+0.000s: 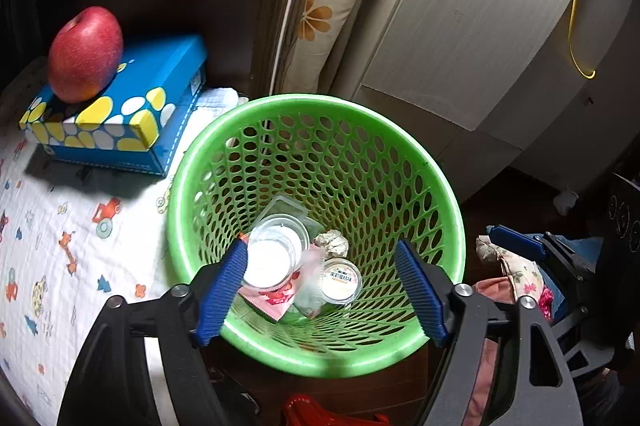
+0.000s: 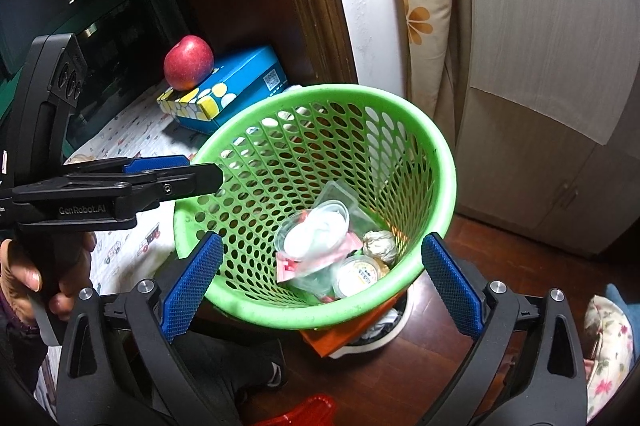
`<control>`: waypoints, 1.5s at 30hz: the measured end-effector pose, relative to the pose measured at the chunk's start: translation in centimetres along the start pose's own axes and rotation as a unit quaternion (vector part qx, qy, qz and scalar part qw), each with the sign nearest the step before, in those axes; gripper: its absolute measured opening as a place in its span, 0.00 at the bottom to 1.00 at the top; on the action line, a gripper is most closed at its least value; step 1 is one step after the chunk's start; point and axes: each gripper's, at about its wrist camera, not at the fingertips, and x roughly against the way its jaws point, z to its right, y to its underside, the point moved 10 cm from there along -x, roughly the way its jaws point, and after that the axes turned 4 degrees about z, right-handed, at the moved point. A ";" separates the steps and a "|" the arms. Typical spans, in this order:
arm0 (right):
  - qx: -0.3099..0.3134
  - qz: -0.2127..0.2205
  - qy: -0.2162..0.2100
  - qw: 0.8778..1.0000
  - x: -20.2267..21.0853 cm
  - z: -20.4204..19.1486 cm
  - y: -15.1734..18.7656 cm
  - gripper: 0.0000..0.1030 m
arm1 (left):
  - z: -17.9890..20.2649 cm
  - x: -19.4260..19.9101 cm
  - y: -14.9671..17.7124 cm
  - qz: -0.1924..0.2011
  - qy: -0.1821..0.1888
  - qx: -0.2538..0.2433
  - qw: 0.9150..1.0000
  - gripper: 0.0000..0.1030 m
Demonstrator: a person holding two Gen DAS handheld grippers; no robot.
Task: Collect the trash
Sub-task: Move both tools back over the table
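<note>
left gripper (image 1: 322, 290): wide apart, holding nothing, above the basket
right gripper (image 2: 320, 286): wide apart, holding nothing
green basket (image 1: 448, 194): contains clear cups (image 1: 276, 250), crumpled paper (image 1: 332, 242)

Printed cloth (image 1: 60, 246) over the table at left of frame, blue box (image 1: 132, 114) on it upper left; green basket (image 1: 316, 106) on wood floor (image 2: 520, 266) at centre.

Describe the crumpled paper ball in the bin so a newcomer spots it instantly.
Start at the green perforated basket beside the patterned cloth. At its bottom, among clear plastic cups and a pink wrapper, the crumpled paper ball lies against the wall, above a small labelled tub. It is the only wrinkled, opaque greyish-white lump.
</note>
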 end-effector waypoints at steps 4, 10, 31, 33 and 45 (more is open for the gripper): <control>0.006 -0.001 -0.002 1.000 -0.1 -0.6 0.1 0.95 | -1.2 1.7 0.3 0.014 -0.016 0.010 1.000 0.86; 0.013 -0.006 -0.009 1.000 -0.5 -2.2 0.4 0.95 | -4.3 4.3 1.1 0.036 -0.062 0.028 0.997 0.92; 0.066 -0.022 -0.064 0.996 -1.3 -12.4 1.8 0.95 | -14.8 15.3 8.0 0.083 -0.232 0.090 0.965 0.93; 0.075 -0.019 -0.069 0.995 -1.1 -13.4 1.7 0.95 | -15.1 16.3 8.6 0.090 -0.239 0.095 0.962 0.93; 0.108 -0.005 -0.095 0.990 -0.9 -18.1 0.8 0.95 | -18.2 22.5 12.1 0.122 -0.306 0.140 0.934 0.93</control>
